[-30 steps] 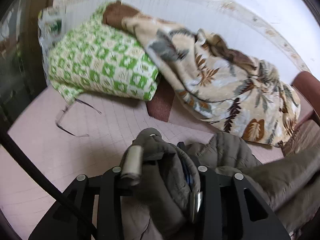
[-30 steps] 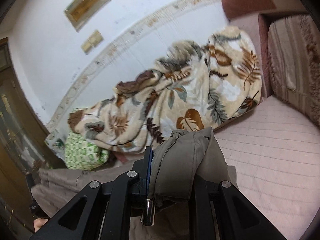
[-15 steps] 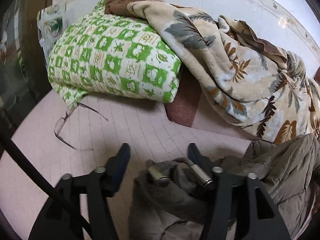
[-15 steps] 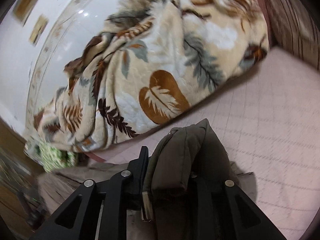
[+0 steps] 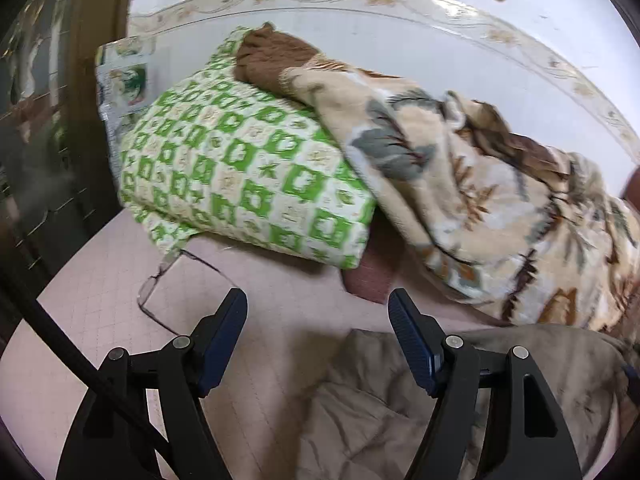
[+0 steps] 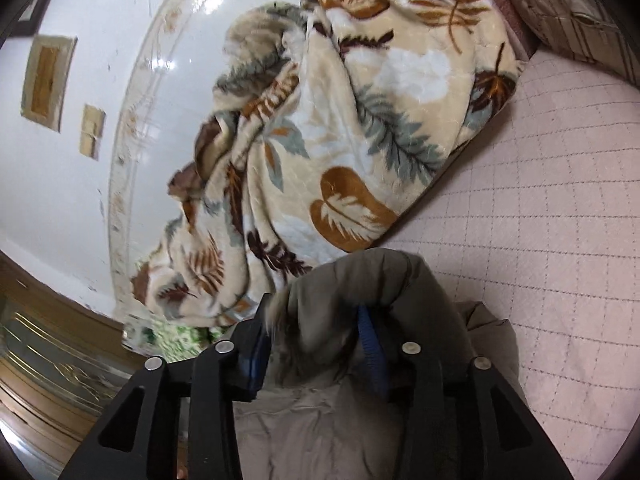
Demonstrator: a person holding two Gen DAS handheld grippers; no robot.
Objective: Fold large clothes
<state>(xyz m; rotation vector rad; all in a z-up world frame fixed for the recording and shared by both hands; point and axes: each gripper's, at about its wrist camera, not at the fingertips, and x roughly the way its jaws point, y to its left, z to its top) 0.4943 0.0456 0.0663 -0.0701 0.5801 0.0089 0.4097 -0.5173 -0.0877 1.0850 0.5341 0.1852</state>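
Left wrist view: the left gripper (image 5: 318,312) stands wide, having just been opening, nothing between its jaws; the jacket (image 5: 400,400) lies slack on the bed (image 5: 80,320) at 5 o'clock.

Right wrist view: the right gripper (image 6: 314,324) has been opening too; a fold of jacket (image 6: 360,292) sits between its jaws, probably released. Padded, soft, light and bulky: take it at hems.
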